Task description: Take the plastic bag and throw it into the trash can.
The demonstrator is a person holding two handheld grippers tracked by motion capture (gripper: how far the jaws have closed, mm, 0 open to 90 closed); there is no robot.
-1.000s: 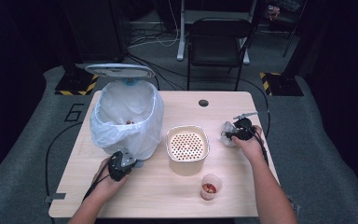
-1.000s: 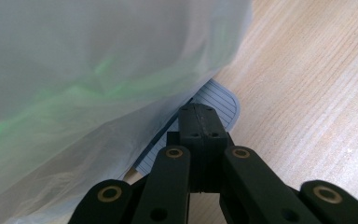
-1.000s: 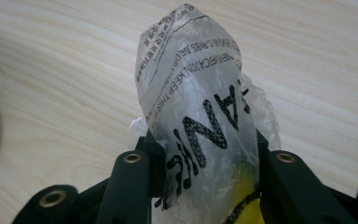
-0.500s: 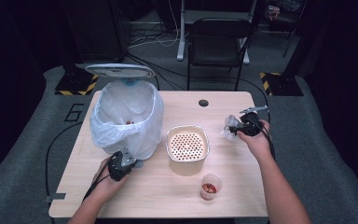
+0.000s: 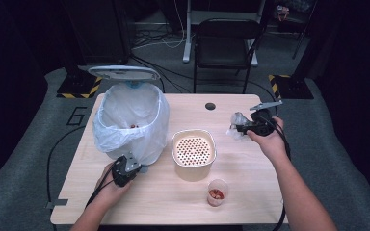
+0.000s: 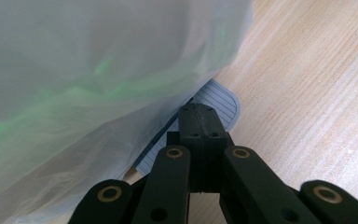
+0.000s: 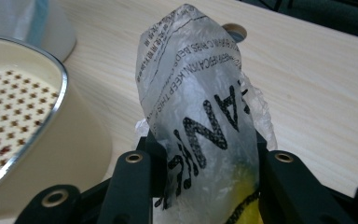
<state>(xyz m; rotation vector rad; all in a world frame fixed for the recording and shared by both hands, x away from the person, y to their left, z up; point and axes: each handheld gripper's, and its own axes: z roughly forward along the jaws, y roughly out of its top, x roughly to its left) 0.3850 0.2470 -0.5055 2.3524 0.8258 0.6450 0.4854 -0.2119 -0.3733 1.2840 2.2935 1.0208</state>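
A crumpled clear plastic wrapper (image 7: 191,84) with black print stands up between the jaws of my right gripper (image 7: 205,144), which is shut on it. In the high view that right gripper (image 5: 240,128) holds the wrapper (image 5: 234,120) in the air over the table's right side. My left gripper (image 5: 136,166) lies at the foot of the white-lined pedal bin (image 5: 130,120), whose lid (image 5: 123,72) stands open. Its jaws are shut, and the left gripper (image 6: 201,116) has its tips over the bin's grey ribbed pedal (image 6: 223,100), under the bulging bag liner (image 6: 98,70).
A cream tub with a perforated insert (image 5: 193,149) sits mid-table, and its rim (image 7: 51,112) is close on the left in the right gripper view. A small cup with red bits (image 5: 217,192) stands near the front edge. A cable hole (image 5: 210,106) is at the table's back; a chair (image 5: 226,43) is beyond.
My right gripper has risen from the table with the wrapper and shifted slightly right and away. The left gripper, bin and tub are as before.
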